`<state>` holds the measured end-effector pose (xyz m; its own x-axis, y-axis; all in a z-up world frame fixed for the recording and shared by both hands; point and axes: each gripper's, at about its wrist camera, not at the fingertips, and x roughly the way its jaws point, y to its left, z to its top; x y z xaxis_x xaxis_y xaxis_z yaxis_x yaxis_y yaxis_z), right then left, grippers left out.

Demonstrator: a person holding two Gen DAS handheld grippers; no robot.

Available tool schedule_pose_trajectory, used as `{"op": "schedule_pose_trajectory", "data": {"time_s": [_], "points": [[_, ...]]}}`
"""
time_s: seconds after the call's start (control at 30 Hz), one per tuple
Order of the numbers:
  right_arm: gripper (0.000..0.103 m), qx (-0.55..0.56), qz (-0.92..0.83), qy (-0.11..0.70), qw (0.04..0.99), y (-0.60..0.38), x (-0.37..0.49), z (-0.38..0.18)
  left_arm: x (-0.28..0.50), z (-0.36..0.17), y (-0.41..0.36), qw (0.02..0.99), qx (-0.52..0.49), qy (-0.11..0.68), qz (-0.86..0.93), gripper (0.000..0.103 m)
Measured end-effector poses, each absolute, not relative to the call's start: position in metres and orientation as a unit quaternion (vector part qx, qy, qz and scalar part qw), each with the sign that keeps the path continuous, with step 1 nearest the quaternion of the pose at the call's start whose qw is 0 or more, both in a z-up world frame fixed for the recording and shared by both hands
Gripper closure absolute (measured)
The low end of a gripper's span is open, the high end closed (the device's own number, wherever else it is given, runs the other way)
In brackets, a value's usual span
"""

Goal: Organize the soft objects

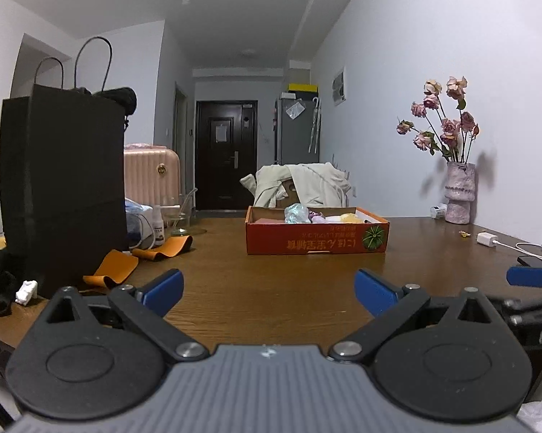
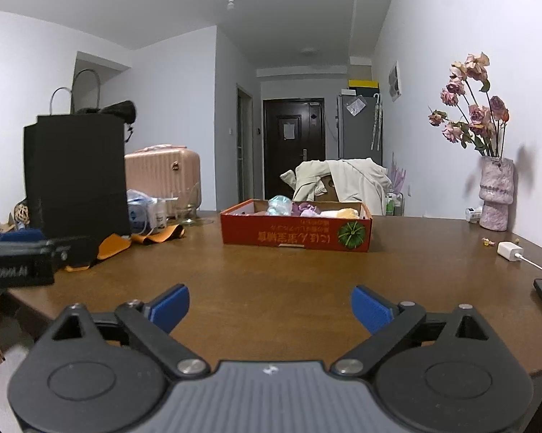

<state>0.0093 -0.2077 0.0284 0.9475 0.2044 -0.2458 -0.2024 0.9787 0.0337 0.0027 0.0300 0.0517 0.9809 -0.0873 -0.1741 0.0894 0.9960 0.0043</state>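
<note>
The soft objects lie inside a shallow orange cardboard box that sits on the far middle of the wooden table; a pale blue-green piece, a purple piece and a yellow piece show above the box rim, and the rest is hidden by the front wall. The box carries upside-down print and a green round emblem on its near side. Behind it, a cream garment is draped over a chair. The left gripper hovers low over the near table edge with its blue-padded fingers spread wide apart, nothing between them. The right gripper stands likewise, fingers wide apart and holding nothing, well short of the box. To the left stand a tall black paper bag and orange folded strips just beside it. At the right wall stands a pink vase of dried roses, with a white charger near it on the table.
</note>
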Motion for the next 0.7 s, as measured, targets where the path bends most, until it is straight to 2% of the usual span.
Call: {"op": "schedule_pose_trajectory", "data": {"time_s": [0.7], "points": [[0.006,0.012,0.103,0.110,0.988,-0.206,0.002,0.038,-0.007,0.049,0.023,0.996,0.008,0.073,-0.054,0.000]]}}
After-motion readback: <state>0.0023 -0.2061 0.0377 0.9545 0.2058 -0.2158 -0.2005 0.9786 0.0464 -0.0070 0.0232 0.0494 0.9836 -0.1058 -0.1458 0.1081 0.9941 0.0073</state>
